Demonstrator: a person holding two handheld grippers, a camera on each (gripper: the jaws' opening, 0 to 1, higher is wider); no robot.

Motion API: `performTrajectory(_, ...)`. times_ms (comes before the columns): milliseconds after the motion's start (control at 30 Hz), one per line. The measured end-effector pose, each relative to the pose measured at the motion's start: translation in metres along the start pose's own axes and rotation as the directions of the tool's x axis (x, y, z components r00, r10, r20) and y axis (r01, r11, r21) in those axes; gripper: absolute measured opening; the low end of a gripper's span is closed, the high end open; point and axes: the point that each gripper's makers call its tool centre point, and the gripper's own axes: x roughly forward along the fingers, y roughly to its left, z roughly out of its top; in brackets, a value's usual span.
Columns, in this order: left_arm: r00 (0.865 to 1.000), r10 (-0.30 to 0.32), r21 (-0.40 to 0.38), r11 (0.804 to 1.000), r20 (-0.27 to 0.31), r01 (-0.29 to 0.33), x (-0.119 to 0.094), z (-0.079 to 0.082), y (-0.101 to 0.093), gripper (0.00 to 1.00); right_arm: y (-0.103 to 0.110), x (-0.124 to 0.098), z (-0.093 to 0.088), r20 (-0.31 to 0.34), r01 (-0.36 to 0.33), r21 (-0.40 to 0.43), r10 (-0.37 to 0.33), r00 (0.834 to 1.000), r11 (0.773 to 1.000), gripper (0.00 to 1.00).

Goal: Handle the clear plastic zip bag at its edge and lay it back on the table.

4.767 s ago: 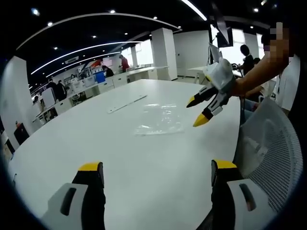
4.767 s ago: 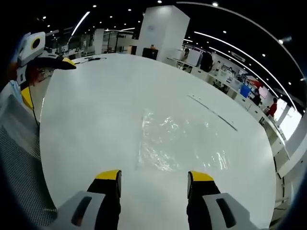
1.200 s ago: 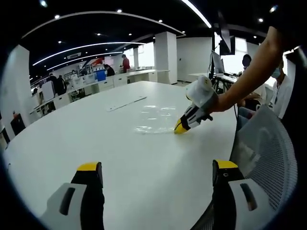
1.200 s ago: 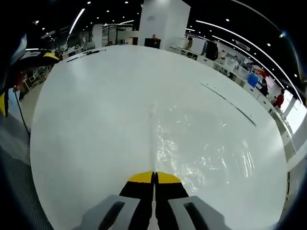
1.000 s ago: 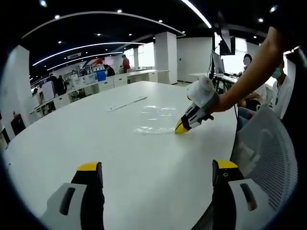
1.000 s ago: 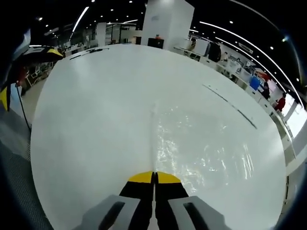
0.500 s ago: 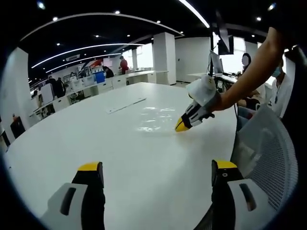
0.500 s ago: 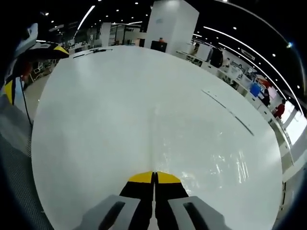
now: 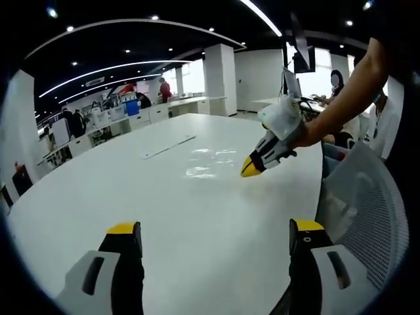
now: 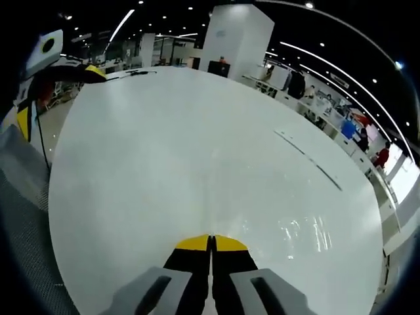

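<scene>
The clear plastic zip bag (image 9: 209, 164) rests mostly flat on the white table (image 9: 131, 197), with its near edge raised. My right gripper (image 9: 250, 168), held by a person's hand, is shut on that edge a little above the tabletop. In the right gripper view the shut gripper (image 10: 211, 244) pinches the bag (image 10: 303, 235), which runs away from the jaws as a thin, glinting sheet. My left gripper (image 9: 214, 228) hangs open over the table's near side with nothing between its jaws; its yellow tips (image 10: 94, 71) appear at the upper left of the right gripper view.
A long thin strip (image 9: 168, 146) lies on the table beyond the bag. A grey mesh chair back (image 9: 367, 210) stands at the table's edge on the right. Desks, a white pillar (image 9: 220, 79) and people are far behind.
The right gripper, shut on the bag's edge, has risen a little and drawn that edge up from the table. The left gripper has stayed open in place.
</scene>
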Motion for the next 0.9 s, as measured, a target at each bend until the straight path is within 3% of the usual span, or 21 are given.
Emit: performTrajectory(900,0.999,-0.041,0.076,0.996,-0.019,0.043,0.010,0.005,-0.004,0.87,0.017,-0.027,0.007,0.044,-0.039,-0.060,0.042,0.998,0.997,0.00)
